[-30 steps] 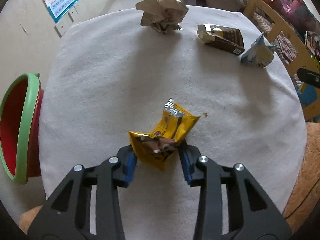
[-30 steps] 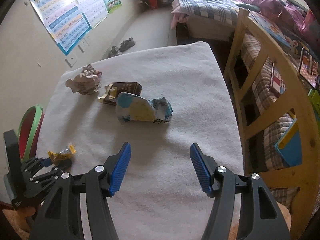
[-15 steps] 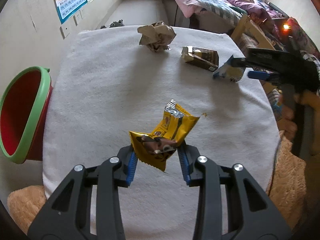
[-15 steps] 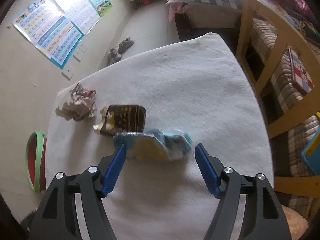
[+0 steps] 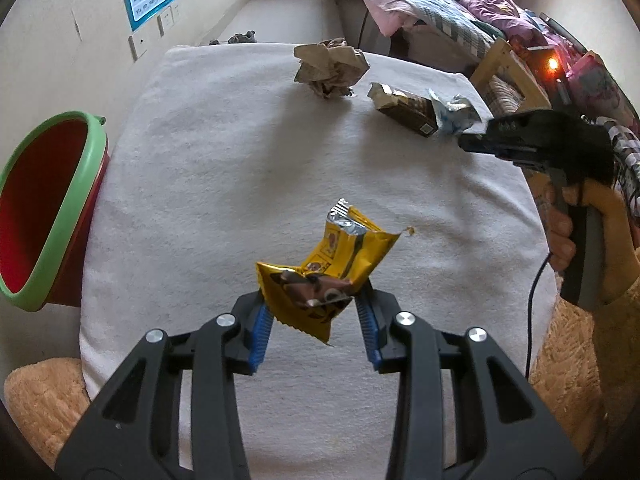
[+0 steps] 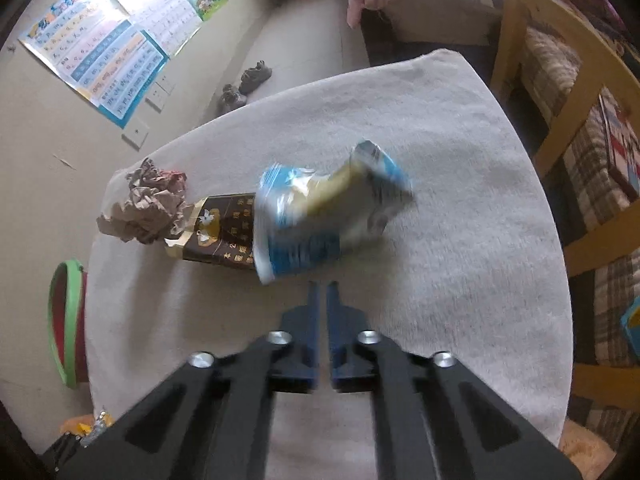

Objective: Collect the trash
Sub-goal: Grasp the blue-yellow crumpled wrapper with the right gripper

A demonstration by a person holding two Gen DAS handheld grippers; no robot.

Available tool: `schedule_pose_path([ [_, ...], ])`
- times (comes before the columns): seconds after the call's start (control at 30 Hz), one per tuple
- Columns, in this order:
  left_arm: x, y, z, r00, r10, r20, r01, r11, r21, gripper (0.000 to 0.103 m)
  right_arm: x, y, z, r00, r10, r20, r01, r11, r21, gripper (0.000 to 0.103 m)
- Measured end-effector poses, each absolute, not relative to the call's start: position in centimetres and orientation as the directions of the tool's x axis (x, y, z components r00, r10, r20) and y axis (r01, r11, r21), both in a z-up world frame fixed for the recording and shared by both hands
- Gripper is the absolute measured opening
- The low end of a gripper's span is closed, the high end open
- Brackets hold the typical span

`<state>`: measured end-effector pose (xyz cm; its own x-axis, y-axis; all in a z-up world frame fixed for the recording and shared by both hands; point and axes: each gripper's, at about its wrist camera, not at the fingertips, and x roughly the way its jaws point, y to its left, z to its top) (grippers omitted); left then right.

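My left gripper [image 5: 316, 320] is shut on a crumpled yellow snack wrapper [image 5: 332, 268] and holds it above the white cloth-covered table [image 5: 240, 160]. At the table's far right my right gripper [image 6: 322, 292] has its jaws together. A blue and white wrapper [image 6: 320, 216], blurred and bent upward, has its near edge caught at the tips. The left wrist view shows that gripper [image 5: 466, 144] with the wrapper [image 5: 454, 114] standing up at its tip. A brown box [image 6: 220, 232] and a ball of crumpled paper [image 6: 148, 204] lie just left of it.
A red bin with a green rim [image 5: 76, 216] stands off the table's left edge. A wooden chair [image 6: 560, 80] and a bed flank the right side. A person's hand [image 5: 568, 232] grips the right tool. A tan fluffy cushion [image 5: 40, 400] lies at the near left corner.
My right gripper came forward over the blue and white wrapper and its jaws snapped together, and the wrapper buckled upward. My left gripper rose slightly with the yellow wrapper.
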<state>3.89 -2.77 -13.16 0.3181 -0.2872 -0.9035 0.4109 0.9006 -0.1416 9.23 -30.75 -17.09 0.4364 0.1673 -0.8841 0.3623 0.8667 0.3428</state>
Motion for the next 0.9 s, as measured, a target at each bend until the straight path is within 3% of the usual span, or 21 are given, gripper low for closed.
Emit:
schedule_pose_path([
  [0.13, 3.9, -2.5, -13.0, 0.324, -0.29, -0.901, 0.405, 0.903, -0.145, 0.036, 7.2, -31.1, -16.1, 0.456, 0.219, -0.863, 0.35, 0.847, 0.4, 0.001],
  [0.2, 4.1, -2.3, -13.1, 0.324, -0.292, -0.9, 0.4, 0.904, -0.149, 0.036, 6.6, -31.2, -15.0, 0.476, 0.204, -0.855, 0.337, 0.856, 0.392, 0.005],
  [0.23, 4.1, -2.3, -13.1, 0.323, -0.292, -0.9, 0.397, 0.905, -0.151, 0.036, 6.5, -31.3, -14.6, 0.483, 0.182, -0.857, 0.337, 0.864, 0.373, 0.012],
  [0.27, 4.2, -2.2, -13.2, 0.323, -0.292, -0.9, 0.394, 0.906, -0.153, 0.036, 6.7, -31.4, -14.2, 0.484, 0.16, -0.86, 0.341, 0.871, 0.353, 0.037],
  [0.33, 4.2, -2.1, -13.3, 0.319, -0.296, -0.901, 0.388, 0.908, -0.161, 0.036, 7.3, -32.1, -14.0, 0.495, 0.149, -0.856, 0.368, 0.856, 0.363, 0.063],
  [0.57, 4.1, -1.9, -13.1, 0.324, -0.297, -0.898, 0.384, 0.909, -0.162, 0.036, 11.8, -34.3, -17.1, 0.471, 0.199, -0.859, 0.536, 0.709, 0.458, 0.064],
  [0.8, 4.3, -1.2, -13.1, 0.326, -0.284, -0.902, 0.365, 0.918, -0.157, 0.036, 14.3, -34.7, -18.0, 0.465, 0.162, -0.871, 0.6, 0.665, 0.444, 0.063],
  [0.83, 4.4, -1.1, -13.3, 0.323, -0.282, -0.904, 0.361, 0.919, -0.158, 0.036, 14.4, -34.8, -18.0, 0.466, 0.161, -0.87, 0.598, 0.667, 0.444, 0.059],
  [0.87, 4.4, -1.1, -13.3, 0.32, -0.281, -0.905, 0.36, 0.919, -0.158, 0.036, 14.5, -34.8, -17.8, 0.469, 0.156, -0.869, 0.594, 0.672, 0.442, 0.048],
  [0.9, 4.5, -1.1, -13.4, 0.318, -0.281, -0.906, 0.36, 0.92, -0.159, 0.036, 14.6, -34.7, -17.7, 0.473, 0.158, -0.867, 0.586, 0.679, 0.443, 0.046],
])
